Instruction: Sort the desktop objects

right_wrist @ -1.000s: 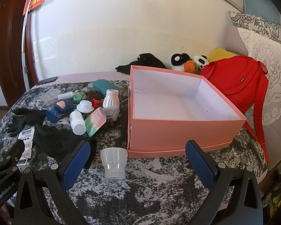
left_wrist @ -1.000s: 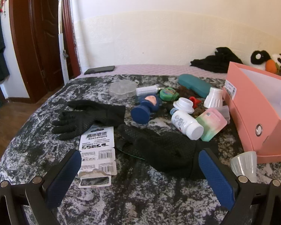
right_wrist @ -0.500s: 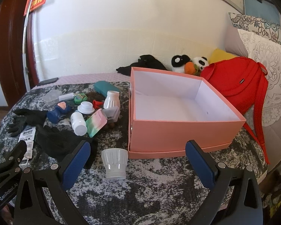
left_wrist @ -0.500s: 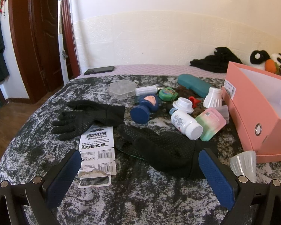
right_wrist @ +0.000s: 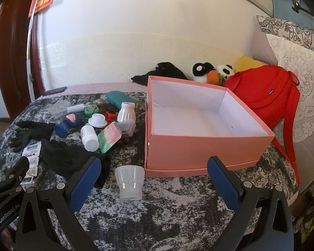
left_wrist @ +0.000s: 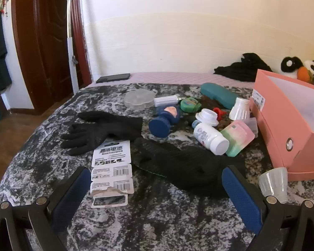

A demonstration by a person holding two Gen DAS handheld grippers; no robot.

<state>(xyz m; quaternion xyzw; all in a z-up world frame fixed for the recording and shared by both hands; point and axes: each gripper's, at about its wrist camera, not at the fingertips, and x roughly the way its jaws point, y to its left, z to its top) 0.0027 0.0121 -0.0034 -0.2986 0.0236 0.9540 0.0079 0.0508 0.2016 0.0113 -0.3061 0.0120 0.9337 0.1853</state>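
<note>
An open, empty pink box (right_wrist: 201,146) stands on the marbled cloth; its side shows in the left wrist view (left_wrist: 282,125). Left of it lies a clutter: a white pill bottle (left_wrist: 210,138), a pink-green pouch (left_wrist: 237,138), a blue figurine (left_wrist: 164,119), a teal case (left_wrist: 217,95), two black gloves (left_wrist: 102,130) (left_wrist: 188,167) and a battery card (left_wrist: 112,165). An upturned clear cup (right_wrist: 129,182) sits in front of the box. My left gripper (left_wrist: 156,190) is open above the near glove. My right gripper (right_wrist: 153,183) is open and empty near the cup.
A red backpack (right_wrist: 265,92) leans right of the box. Plush pandas (right_wrist: 211,72) and black clothing (right_wrist: 163,72) lie at the back wall. A phone (left_wrist: 113,77) lies at the far left edge. A dark wooden door (left_wrist: 41,41) stands beyond the left edge.
Both views have shifted very slightly; nothing on the cloth has moved and both grippers stay open.
</note>
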